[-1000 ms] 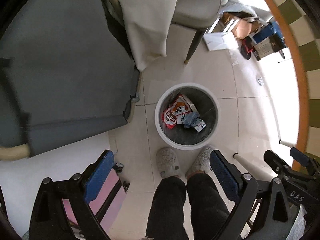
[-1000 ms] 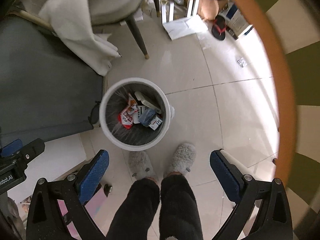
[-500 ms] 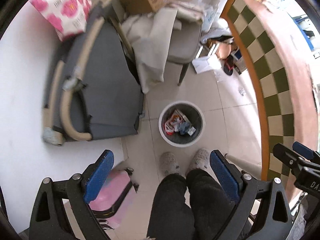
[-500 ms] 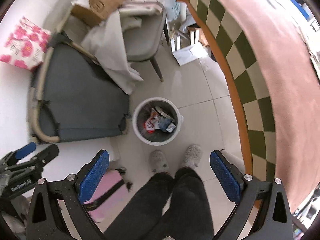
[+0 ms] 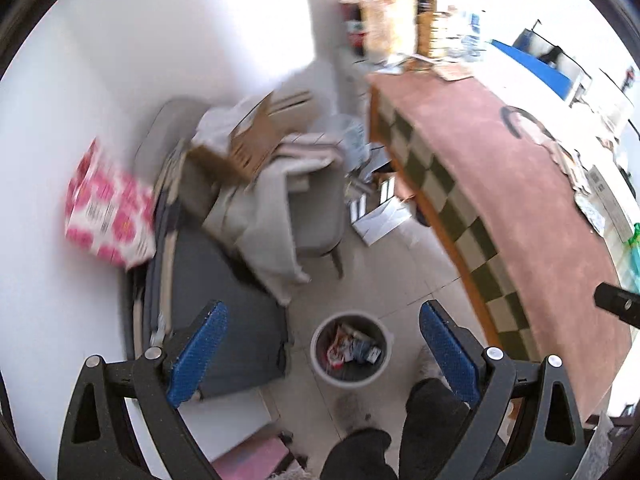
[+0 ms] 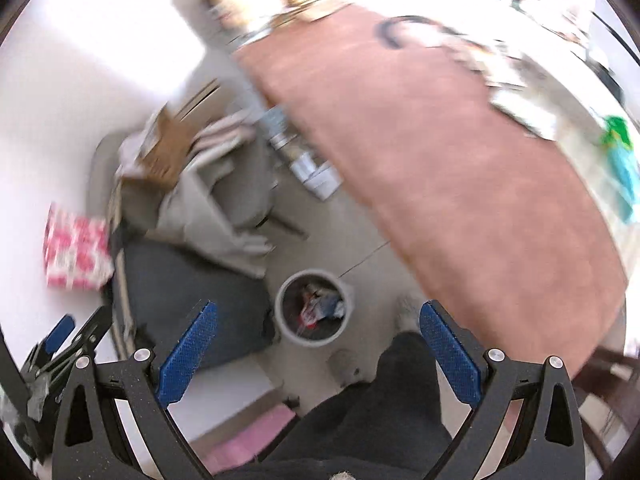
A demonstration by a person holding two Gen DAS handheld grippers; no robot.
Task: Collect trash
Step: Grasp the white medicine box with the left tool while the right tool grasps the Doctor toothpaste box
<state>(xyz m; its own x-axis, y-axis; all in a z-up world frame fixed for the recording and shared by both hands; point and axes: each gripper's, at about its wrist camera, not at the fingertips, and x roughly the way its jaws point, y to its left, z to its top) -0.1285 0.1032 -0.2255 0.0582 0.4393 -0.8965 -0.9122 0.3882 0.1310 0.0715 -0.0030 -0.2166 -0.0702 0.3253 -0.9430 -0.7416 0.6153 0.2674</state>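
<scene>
A round white trash bin [image 5: 316,354] stands on the tiled floor far below, with red, white and blue wrappers [image 5: 352,350] inside; it also shows in the right wrist view [image 6: 280,312]. My left gripper [image 5: 322,354] is open and empty, high above the bin. My right gripper [image 6: 316,354] is open and empty, also high up. Paper scraps and a green-blue packet [image 6: 622,160] lie on the far right of the pink-topped table [image 6: 460,184]. Both views are blurred.
A grey folded cot [image 5: 212,292] lies left of the bin. A chair [image 5: 316,216] draped with cloth and cardboard stands behind it. A pink flowered pack [image 5: 108,216] leans on the white wall. The person's legs [image 6: 384,408] stand beside the bin. Clutter lies under the table.
Both grippers have risen high and tilted up, so the bin looks much smaller and the table top and wall have come into view. Both stay open and empty.
</scene>
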